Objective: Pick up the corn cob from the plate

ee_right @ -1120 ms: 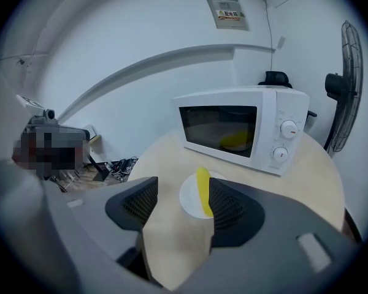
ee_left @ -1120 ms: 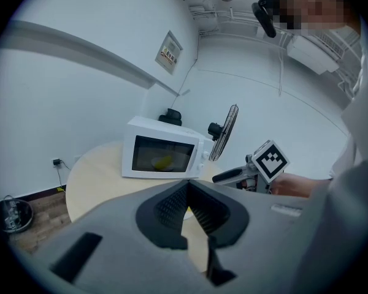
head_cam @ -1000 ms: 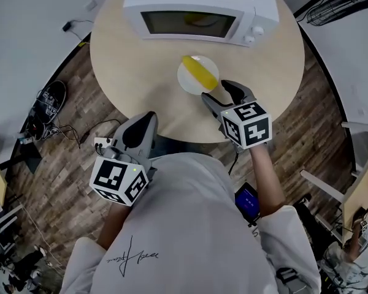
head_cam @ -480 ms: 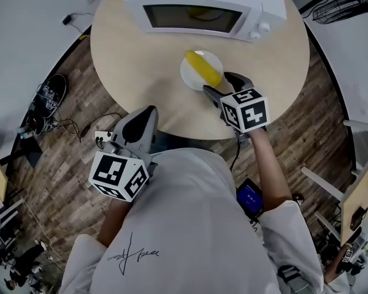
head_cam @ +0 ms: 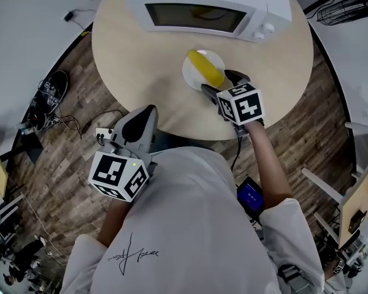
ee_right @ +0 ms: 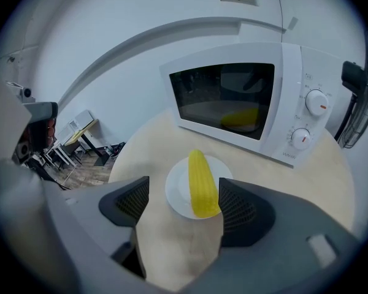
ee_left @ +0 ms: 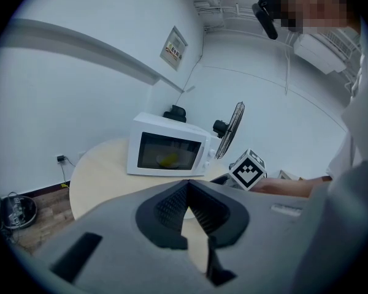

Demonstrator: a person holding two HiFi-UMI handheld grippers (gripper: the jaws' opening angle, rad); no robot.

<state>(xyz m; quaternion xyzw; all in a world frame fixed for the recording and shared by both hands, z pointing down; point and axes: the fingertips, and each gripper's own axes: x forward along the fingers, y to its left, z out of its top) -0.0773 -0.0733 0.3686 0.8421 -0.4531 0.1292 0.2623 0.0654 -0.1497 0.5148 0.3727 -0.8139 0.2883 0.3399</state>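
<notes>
A yellow corn cob lies lengthwise on a small white plate on the round table, just in front of the microwave. My right gripper hovers at the plate's near right edge and is open; its jaws have just been opening. In the right gripper view the corn cob points away from me on the plate. Its near end lies close beside the right pad of the right gripper, and neither pad presses on it. My left gripper hangs off the table's near edge. In its own view the left gripper is shut on nothing.
A white microwave with its door closed stands at the back of the round wooden table, with something yellow behind its glass. Cables and a shoe lie on the floor at the left.
My right gripper has moved forward and down to the plate's near edge, and its jaws stand wider apart. The left gripper has stayed where it was.
</notes>
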